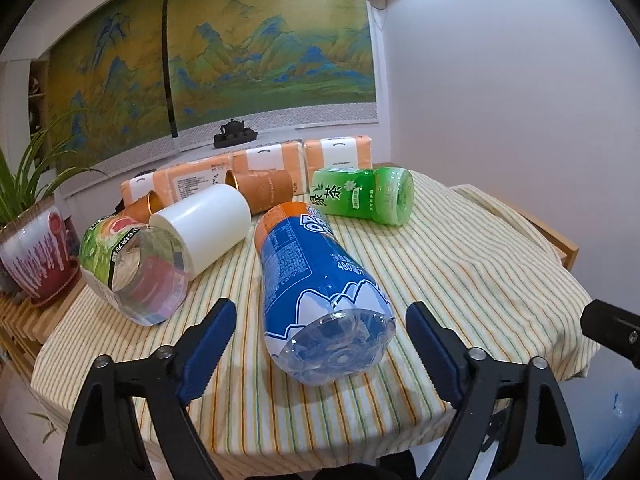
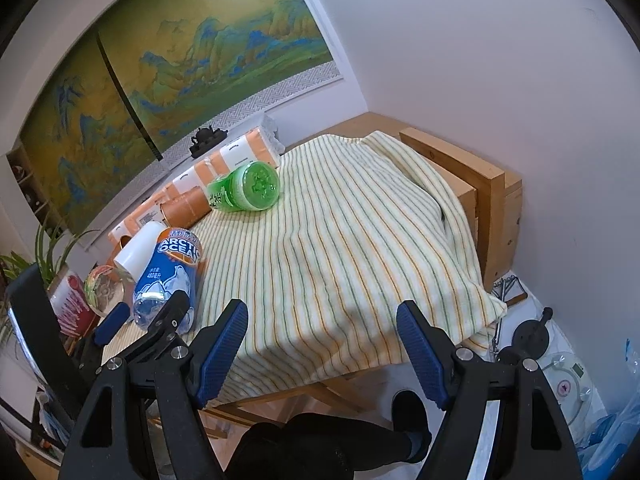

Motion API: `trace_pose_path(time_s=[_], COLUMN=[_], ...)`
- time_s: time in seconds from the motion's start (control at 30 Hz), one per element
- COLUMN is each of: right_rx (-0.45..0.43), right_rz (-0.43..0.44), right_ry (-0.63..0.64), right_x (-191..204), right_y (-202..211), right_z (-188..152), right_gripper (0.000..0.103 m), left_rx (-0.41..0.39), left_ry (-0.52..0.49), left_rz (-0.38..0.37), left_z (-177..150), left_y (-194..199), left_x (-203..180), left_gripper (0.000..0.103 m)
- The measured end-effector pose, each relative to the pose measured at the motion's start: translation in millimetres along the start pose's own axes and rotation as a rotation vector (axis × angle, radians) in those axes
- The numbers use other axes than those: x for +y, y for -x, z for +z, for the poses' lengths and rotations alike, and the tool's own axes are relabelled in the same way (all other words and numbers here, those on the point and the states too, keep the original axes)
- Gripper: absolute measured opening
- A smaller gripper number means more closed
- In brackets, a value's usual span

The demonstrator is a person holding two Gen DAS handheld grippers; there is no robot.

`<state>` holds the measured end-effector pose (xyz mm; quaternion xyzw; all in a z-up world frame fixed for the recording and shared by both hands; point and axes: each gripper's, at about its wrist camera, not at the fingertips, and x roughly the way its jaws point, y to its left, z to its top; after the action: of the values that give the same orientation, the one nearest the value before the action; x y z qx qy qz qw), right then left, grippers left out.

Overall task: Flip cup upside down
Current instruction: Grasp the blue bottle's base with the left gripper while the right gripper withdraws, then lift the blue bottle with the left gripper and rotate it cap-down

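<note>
Several cups lie on their sides on the striped tablecloth (image 1: 460, 280). Nearest is a blue "Arctic Ocean" plastic cup (image 1: 316, 280), its clear base toward me; in the right wrist view the blue cup (image 2: 172, 272) lies at the table's left. My left gripper (image 1: 320, 312) is open, its blue pads either side of that base without touching it. A white cup (image 1: 208, 228), a clear fruit-label cup (image 1: 136, 272), a green tea cup (image 1: 364, 196) and two orange cups (image 1: 264, 190) lie behind. My right gripper (image 2: 322, 310) stands open and empty over the table's near edge.
Orange tissue packs (image 1: 272, 160) line the back of the table, with a dark tea set (image 1: 234, 134) behind them. A potted plant (image 1: 36, 256) stands at the left. A wooden frame (image 2: 488, 200) borders the right side. A person's leg (image 2: 360, 440) and a floor scale (image 2: 568, 380) lie below.
</note>
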<state>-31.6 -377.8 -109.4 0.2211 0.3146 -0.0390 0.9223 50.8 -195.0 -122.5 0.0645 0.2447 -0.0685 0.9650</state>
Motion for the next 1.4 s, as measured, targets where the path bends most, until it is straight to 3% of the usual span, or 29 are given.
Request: trace_pose_path(time_s=[0.27,0.67,1.0,1.4], right_rx=[0.003,0.007,0.014,0.023], right_rz=[0.002,0.003,0.013,0.007], right_ry=[-0.001,0.003,0.002,0.007], right_x=[4,10,17,20], right_y=[0,-2,-9,-17], right_z=[0,2,-1,-1], right_gripper=[0.073,0.073,0.073,0.073], left_rx=[0.015,-0.023,-0.094,-0.076], left_ry=[-0.006,-0.030,-0.039,0.002], left_rz=[-0.013,-0.045,-0.076,-0.160], left_z=[-4,0,30,54], left_y=[-5,12,31,23], left_x=[2,11,39,60], left_gripper=[0.073,0.073,0.073,0.073])
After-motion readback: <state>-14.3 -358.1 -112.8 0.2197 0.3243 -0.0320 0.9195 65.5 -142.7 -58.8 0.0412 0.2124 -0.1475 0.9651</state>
